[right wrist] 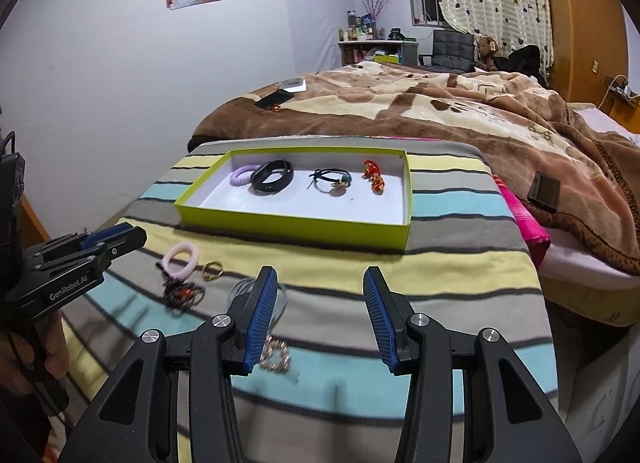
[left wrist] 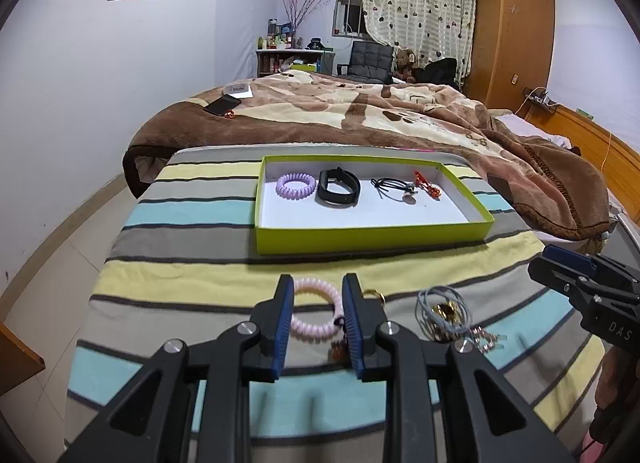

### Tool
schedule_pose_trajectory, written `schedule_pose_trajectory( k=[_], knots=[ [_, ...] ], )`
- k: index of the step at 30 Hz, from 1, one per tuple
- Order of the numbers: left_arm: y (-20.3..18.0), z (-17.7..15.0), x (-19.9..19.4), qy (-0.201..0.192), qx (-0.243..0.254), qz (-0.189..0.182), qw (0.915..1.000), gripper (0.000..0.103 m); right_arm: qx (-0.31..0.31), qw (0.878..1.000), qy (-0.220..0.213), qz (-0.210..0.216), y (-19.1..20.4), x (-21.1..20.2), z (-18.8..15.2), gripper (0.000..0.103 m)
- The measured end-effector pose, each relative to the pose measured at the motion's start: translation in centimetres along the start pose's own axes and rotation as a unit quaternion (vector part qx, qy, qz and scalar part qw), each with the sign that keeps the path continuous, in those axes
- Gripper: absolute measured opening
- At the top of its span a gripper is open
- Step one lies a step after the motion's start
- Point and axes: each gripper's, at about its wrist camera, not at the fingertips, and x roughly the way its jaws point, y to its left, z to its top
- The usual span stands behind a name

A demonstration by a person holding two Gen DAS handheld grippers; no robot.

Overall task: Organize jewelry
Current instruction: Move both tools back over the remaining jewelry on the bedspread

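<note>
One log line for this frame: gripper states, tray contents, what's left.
left gripper: open, straddling pink coil hair tie | right gripper: open, empty | green tray: four items | striped cover: several pieces left

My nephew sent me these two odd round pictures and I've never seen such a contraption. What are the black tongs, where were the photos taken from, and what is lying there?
A person holds a hand-operated gripper in each hand; no robot arm. Each picture comes from a wide-angle camera on one gripper, looking along its fingers. The left gripper is open around a pink coil hair tie on the striped cover, not yet squeezing. The right gripper is open, holding nothing. A green tray already holds a purple coil tie, black band, black hair tie and red ornament. A gold ring waits outside.
</note>
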Motion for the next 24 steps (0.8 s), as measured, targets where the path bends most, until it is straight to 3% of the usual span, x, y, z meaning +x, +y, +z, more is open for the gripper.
schedule_pose_trajectory(
  k=[15, 24],
  knots=[
    [0.1, -2.9, -3.4, -0.012, 0.0, -0.005, 0.9999, 0.026, -0.006, 1.0, -0.009, 0.019, 1.5, -2.6, -2.4, 0.046],
    [0.4, -3.9, -3.4, -0.001, -0.006, -0.011, 0.9999, 0.026, -0.005, 1.0, 0.001, 0.024, 1.7, -2.3, -3.2, 0.046]
  ],
)
